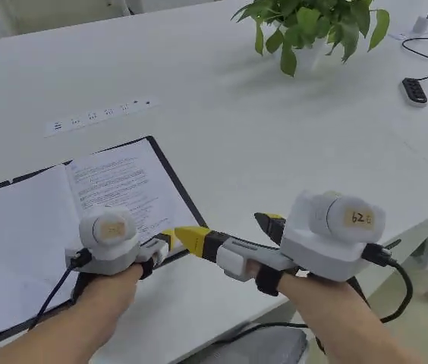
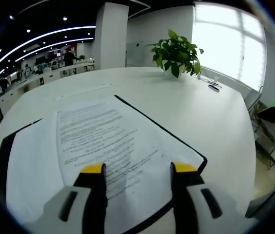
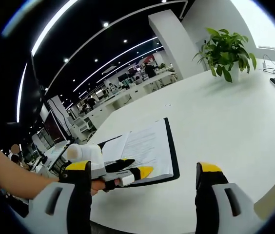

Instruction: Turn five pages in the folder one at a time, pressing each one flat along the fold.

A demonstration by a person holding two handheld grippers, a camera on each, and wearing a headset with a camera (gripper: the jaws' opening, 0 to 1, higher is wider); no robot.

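A black folder [image 1: 170,176] lies open at the table's near left, with a printed page [image 1: 119,186] on its right half. My left gripper [image 1: 159,246] hovers open over that page's near right corner; its yellow-tipped jaws straddle the printed page [image 2: 113,141] with nothing held. To the right of the folder, off its edge, my right gripper [image 1: 229,230] points left with its jaws spread wide and empty. In the right gripper view the gripper [image 3: 142,166] faces the folder [image 3: 147,146] and the left gripper [image 3: 110,170].
A potted plant [image 1: 313,26] stands at the far right of the white table [image 1: 275,136]. A black power strip [image 1: 415,89] and cables lie at the far right edge. A socket panel [image 1: 100,115] is set into the tabletop behind the folder. The table's front edge runs close to my hands.
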